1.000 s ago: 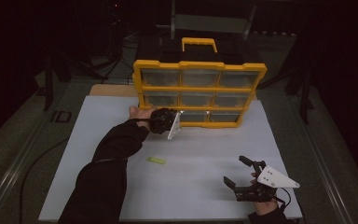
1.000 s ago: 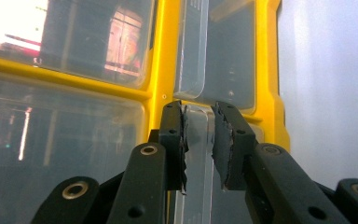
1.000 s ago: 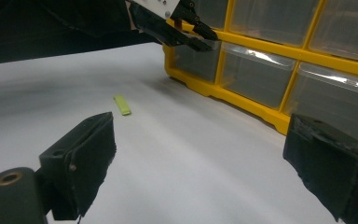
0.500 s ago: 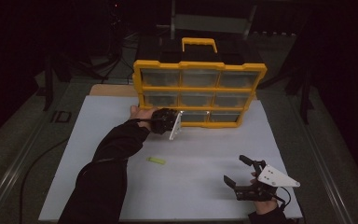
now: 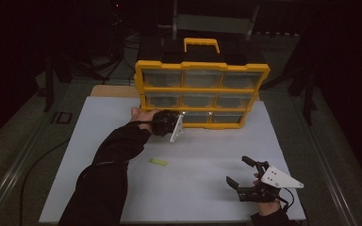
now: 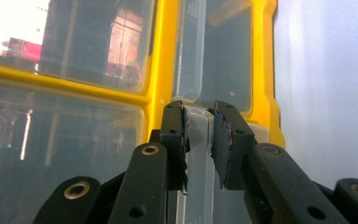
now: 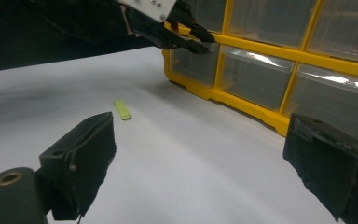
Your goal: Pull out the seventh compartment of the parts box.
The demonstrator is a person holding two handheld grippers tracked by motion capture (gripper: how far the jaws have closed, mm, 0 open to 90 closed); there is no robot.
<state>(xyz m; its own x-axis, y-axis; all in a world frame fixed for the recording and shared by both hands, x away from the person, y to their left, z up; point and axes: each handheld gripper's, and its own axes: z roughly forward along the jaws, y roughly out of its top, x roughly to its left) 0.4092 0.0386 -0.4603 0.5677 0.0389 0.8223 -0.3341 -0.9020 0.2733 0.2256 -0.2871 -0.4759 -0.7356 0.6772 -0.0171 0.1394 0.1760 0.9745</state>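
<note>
Reaching forward, the left tongs (image 6: 199, 140) clamp a clear drawer tab (image 6: 198, 135) on the yellow organizer (image 5: 202, 89); right tongs (image 5: 246, 175) rest apart.

1. The organiser cabinet (image 5: 201, 74) has a glossy yellow plastic frame, smooth to the eye.
2. Its drawer (image 6: 196, 135) is clear, shiny plastic that throws back reflections.
3. The left gripper (image 6: 199, 135) has matt black plastic arms, brass-looking rivets and rough, ragged black pads.
4. The table (image 5: 207, 155) has a matt white top, possibly paper or laminate.
5. The small green strip (image 5: 158, 162) looks like smooth plastic.
</note>
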